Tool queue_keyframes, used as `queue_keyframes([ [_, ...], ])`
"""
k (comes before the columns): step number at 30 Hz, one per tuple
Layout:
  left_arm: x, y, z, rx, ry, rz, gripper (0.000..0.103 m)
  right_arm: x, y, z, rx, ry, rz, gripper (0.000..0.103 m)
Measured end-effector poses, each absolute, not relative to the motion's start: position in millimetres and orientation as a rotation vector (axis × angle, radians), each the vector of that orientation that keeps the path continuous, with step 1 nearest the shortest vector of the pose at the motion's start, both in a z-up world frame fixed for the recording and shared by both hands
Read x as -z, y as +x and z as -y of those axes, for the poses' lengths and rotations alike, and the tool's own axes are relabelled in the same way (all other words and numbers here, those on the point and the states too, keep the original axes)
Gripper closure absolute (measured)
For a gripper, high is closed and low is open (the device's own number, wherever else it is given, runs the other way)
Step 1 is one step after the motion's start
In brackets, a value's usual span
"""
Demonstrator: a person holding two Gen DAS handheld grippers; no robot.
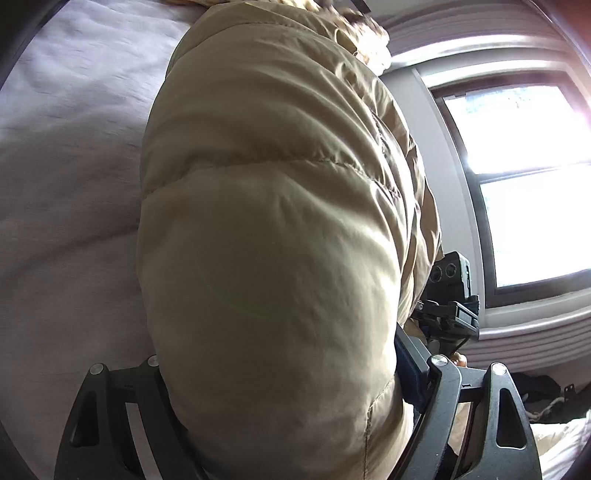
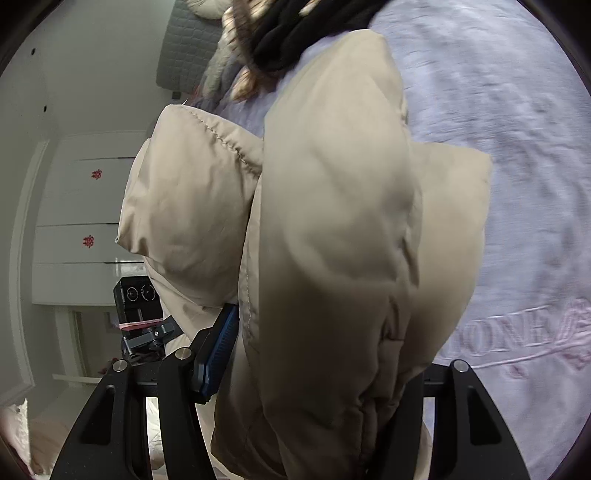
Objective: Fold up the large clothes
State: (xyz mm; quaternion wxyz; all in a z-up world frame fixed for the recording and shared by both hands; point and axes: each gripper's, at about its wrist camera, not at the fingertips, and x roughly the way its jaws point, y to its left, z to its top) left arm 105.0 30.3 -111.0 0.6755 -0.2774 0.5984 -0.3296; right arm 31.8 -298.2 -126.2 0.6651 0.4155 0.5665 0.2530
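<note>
A beige puffer jacket [image 1: 266, 229] with a fur-trimmed hood [image 1: 364, 31] fills the left wrist view, lifted over a pale lilac bed sheet [image 1: 66, 147]. My left gripper [image 1: 288, 398] is shut on the jacket's padded hem, which bulges between the jaws and hides the fingertips. In the right wrist view the same jacket [image 2: 332, 240] hangs in thick folds, and my right gripper [image 2: 317, 369] is shut on it; a blue finger pad [image 2: 218, 350] shows at its left. Each view shows the other gripper's camera [image 1: 450, 277] [image 2: 138, 299] close beside the jacket.
The lilac sheet with pink embroidered lettering [image 2: 517, 332] lies under the jacket. A bright window [image 1: 517, 184] is to the right in the left wrist view. White drawers with red stickers [image 2: 88, 221] stand beside the bed. A black garment [image 2: 295, 33] lies near the hood.
</note>
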Motion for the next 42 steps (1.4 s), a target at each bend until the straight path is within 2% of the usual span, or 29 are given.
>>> queue_keyframes([
  [8, 123, 107, -146, 0.641, -0.61, -1.375, 0.017, 157, 52, 169, -0.61, 0.938, -1.305, 0.041],
  [12, 153, 111, -175, 0.57, -0.629, -1.418, 0.017, 189, 70, 134, -0.534, 0.918, -1.357, 0.04],
  [15, 171, 113, -178, 0.54, -0.641, -1.439, 0.012, 194, 80, 131, -0.458, 0.904, -1.374, 0.035],
  [18, 175, 111, -177, 0.524, -0.618, -1.421, 0.008, 184, 78, 136, -0.38, 0.835, -1.386, 0.034],
  [24, 176, 111, -172, 0.47, -0.555, -1.401, 0.008, 123, 53, 153, -0.165, 0.599, -1.307, 0.033],
  [26, 169, 112, -167, 0.446, -0.525, -1.392, 0.007, 101, 41, 155, -0.152, 0.563, -1.244, 0.05],
  [27, 164, 113, -160, 0.433, -0.511, -1.388, 0.007, 91, 37, 151, -0.177, 0.566, -1.22, 0.068],
  [28, 157, 117, -153, 0.42, -0.498, -1.385, 0.007, 90, 32, 146, -0.204, 0.571, -1.212, 0.075],
  [31, 151, 122, -153, 0.368, -0.444, -1.388, 0.007, 94, 16, 119, -0.298, 0.508, -1.26, 0.084],
  [34, 130, 127, -150, 0.297, -0.355, -1.348, 0.008, 120, 6, 96, -0.257, 0.35, -1.347, 0.084],
  [37, 97, 130, -154, 0.273, -0.285, -1.24, 0.008, 149, -2, 104, -0.215, 0.405, -1.419, 0.084],
  [40, 71, 147, -148, 0.3, -0.245, -1.161, 0.008, 130, 2, 122, -0.242, 0.512, -1.3, 0.082],
  [41, 66, 149, -149, 0.315, -0.23, -1.142, 0.008, 119, 7, 129, -0.25, 0.523, -1.24, 0.078],
  [42, 63, 154, -145, 0.319, -0.215, -1.128, 0.008, 110, 15, 136, -0.253, 0.533, -1.193, 0.06],
])
